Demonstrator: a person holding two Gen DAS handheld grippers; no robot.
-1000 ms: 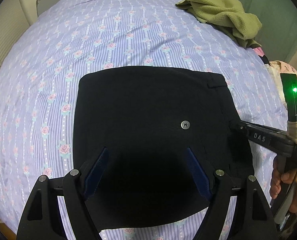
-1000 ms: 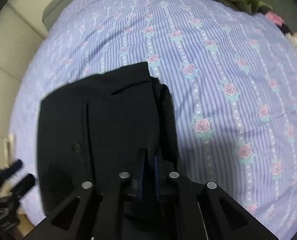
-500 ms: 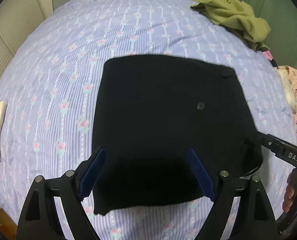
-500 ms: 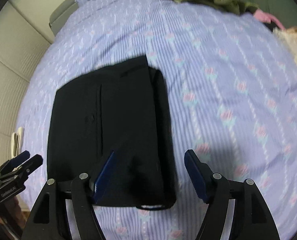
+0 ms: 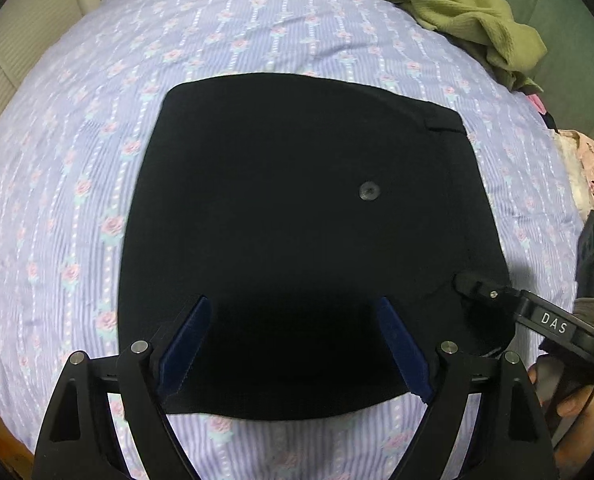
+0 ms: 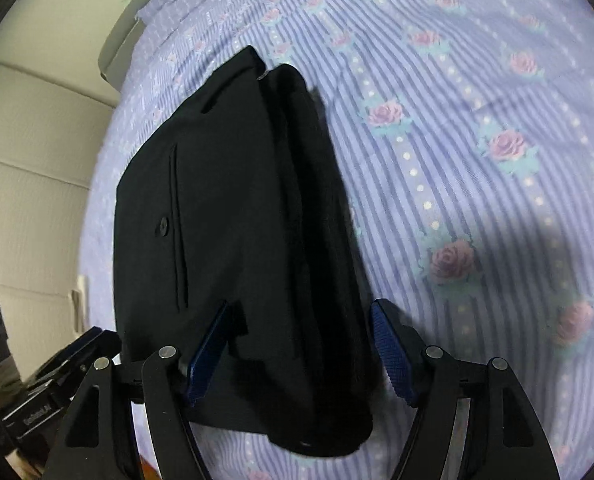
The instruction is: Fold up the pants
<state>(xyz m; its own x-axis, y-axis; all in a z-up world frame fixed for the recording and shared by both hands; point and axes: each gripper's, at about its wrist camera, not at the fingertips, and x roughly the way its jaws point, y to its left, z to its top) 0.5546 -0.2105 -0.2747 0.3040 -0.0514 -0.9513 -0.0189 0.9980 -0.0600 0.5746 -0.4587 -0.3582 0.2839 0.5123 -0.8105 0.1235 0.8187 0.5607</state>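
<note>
Left wrist view: the pants [image 5: 297,208] lie on the bed [image 5: 257,32] as a compact black rectangle, button [image 5: 369,191] facing up. The left gripper [image 5: 297,344] hovers over the near edge with jaws apart, holding nothing. The right gripper [image 5: 481,286] enters from the right, its tip at the right edge of the bundle.

Right wrist view: the right gripper [image 6: 299,350] straddles the stacked right-hand edge of the pants [image 6: 225,216]. Its jaws stand apart on either side of the layers and clamp nothing. The layers sit roughly aligned, with a thicker fold along that edge.

Judgement: folding appears essentially complete. What may remain is squaring the thick edge or pressing the bundle flat.

No containers are in view. An olive garment [image 5: 469,16] lies loose at the far corner of the bed.
</note>
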